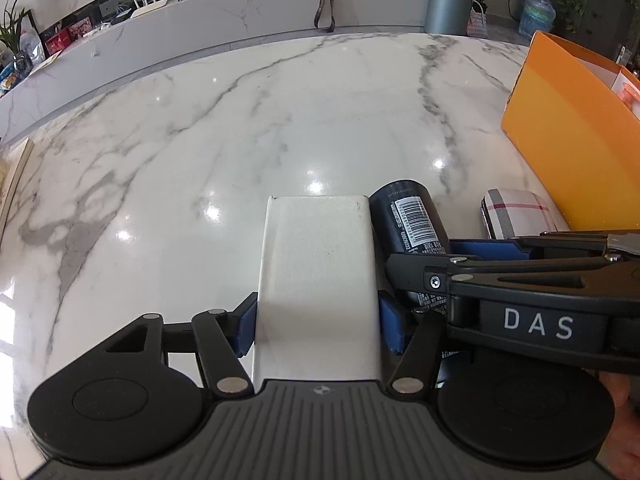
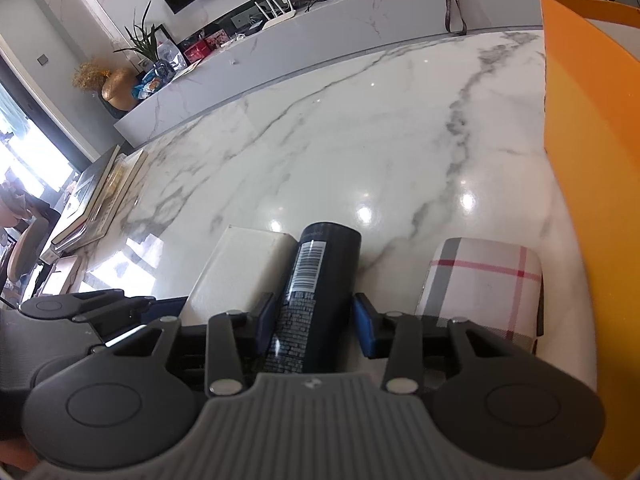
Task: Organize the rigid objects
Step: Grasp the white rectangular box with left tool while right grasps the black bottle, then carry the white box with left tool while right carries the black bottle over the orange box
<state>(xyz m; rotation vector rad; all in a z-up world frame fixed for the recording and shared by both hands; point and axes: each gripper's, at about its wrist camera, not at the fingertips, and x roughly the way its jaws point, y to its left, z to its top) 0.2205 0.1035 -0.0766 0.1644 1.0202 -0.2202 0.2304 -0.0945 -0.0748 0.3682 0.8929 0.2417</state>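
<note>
Left gripper [image 1: 316, 330] clamped on a plain white box [image 1: 318, 280], blue pads touching both sides; box lies flat on the marble worktop [image 1: 280, 100], no print visible on top. Right gripper [image 2: 314, 320] straddles a dark navy can [image 2: 316, 292] lying on its side: left pad touching it, right pad just clear, so not clenched. Can touches the box's right edge. Can label: white barcode plus small white text, too small to read. "DAS" in white on the right gripper's body in the left wrist view. Plaid case [image 2: 484, 280], white with red and grey stripes, lies right of the can, apart from it, near the orange bin [image 2: 592, 160].
</note>
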